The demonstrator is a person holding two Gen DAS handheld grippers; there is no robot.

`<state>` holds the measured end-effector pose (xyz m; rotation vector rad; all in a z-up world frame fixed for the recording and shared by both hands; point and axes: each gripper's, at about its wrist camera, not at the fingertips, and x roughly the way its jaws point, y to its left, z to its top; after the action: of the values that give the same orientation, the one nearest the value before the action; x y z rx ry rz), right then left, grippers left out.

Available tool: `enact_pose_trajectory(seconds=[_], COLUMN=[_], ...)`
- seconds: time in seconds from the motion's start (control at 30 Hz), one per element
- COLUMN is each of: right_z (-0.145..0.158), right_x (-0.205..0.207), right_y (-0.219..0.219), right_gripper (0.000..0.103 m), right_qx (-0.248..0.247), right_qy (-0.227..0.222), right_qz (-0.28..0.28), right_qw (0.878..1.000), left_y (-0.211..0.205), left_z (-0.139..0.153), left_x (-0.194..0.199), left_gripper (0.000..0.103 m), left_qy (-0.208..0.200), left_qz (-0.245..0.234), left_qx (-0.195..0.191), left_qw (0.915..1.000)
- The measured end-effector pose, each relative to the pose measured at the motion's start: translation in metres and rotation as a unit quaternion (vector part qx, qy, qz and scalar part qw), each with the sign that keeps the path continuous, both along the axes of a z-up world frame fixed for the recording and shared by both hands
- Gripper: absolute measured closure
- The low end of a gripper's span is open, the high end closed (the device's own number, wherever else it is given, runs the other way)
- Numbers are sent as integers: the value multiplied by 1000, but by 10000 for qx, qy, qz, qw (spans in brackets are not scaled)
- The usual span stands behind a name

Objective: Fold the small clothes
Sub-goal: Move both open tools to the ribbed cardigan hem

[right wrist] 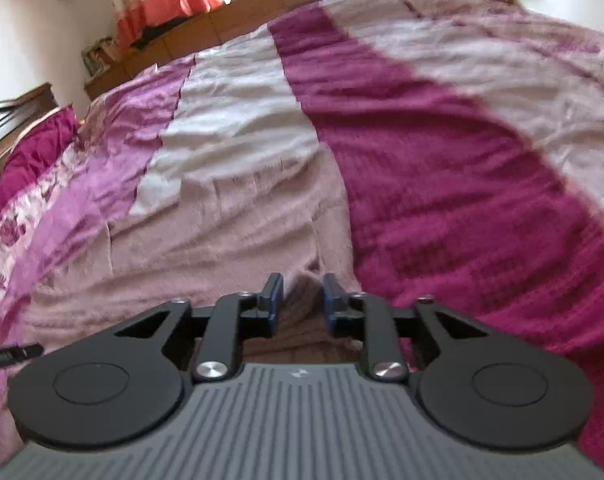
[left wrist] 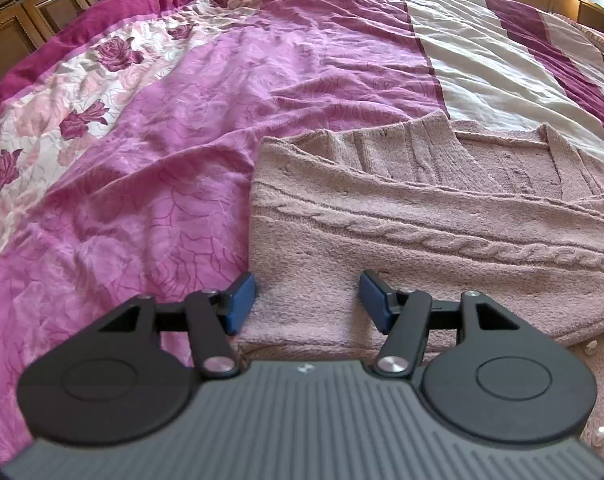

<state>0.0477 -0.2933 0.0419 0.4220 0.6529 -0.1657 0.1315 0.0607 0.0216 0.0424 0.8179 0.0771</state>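
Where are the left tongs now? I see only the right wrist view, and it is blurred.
Observer: The left tongs stand open over the near left corner of the pink cardigan, gripping nothing.
Operator: Is it folded already?
Observer: Partly. A cable-knit panel lies folded across it.
Operator: Do you see buttons?
Observer: Yes, small pearly buttons show at its near right edge.

left claw (left wrist: 307, 300) wide apart, right claw (right wrist: 302, 300) narrowly parted
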Motion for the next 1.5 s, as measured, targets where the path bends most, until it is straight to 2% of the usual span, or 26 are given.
enact_pose_trajectory(seconds=[0.1,0.17,0.27,0.4,0.5,0.73,0.97,1.17,1.5], right_z=[15,20,13,-14,-26,-14,14,30,38], right_x=[-1,1,7,18,17,12,-16,-50,-108], right_y=[15,21,27,28,24,22,25,29,34], right_gripper=[60,58,57,56,56,45,41,35,31], right_qx=[-501,-563,-458,-293,-171,26,68,147,267], right_qy=[-344,-469,-397,54,-104,-196,-349,-382,-120], right_qz=[115,293,566,617,547,513,592,888,1311], right_qw=[9981,9969,9966,9976,9983,9985,9976,9952,9909], left_y=[0,-1,-2,-2,2,16,23,31,50], left_z=[0,-1,-2,-3,-3,10,27,36,47], left_x=[0,0,0,0,0,-13,-39,-69,-123], left_gripper=[42,42,42,41,38,40,40,40,40], left_qy=[-6,-10,-19,-26,0,106,36,51,35], left_qz=[21,26,20,15,62,141,12,-87,-84], left_qx=[5,27,49,29,-53,-271,-194,-108,-1], left_qw=[10000,10000,10000,10000,10000,9995,9998,9999,10000])
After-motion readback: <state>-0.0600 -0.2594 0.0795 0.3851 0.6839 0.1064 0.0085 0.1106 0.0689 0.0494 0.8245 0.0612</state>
